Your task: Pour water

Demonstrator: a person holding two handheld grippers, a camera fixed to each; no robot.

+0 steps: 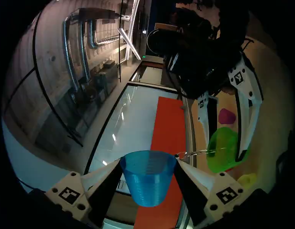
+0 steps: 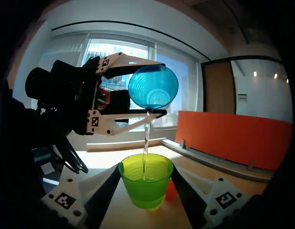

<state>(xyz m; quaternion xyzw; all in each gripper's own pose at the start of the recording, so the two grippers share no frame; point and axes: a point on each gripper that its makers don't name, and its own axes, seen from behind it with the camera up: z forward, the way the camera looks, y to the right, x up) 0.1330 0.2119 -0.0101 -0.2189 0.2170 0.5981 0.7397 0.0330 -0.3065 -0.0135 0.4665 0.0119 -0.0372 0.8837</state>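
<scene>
Right gripper view | tongs gripping | left point(image 2: 162, 88): blue cup point(image 2: 153, 86) tipped | right point(image 2: 145, 168): green cup point(image 2: 146, 183) upright

The left gripper point(image 2: 155, 88) tips a blue cup point(image 2: 151, 84) sideways. Water point(image 2: 146, 137) streams down into the green cup point(image 2: 146, 185) that the right gripper point(image 2: 145, 170) clamps.

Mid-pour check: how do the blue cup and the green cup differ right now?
Pose: the blue cup is tipped over, the green cup upright. Height: the blue cup is above the green cup. State: a thin water stream leaves the blue cup and lands inside the green cup. Shared: both are translucent plastic; the left hand-held gripper clamps the blue, the right hand-held gripper the green.
</scene>
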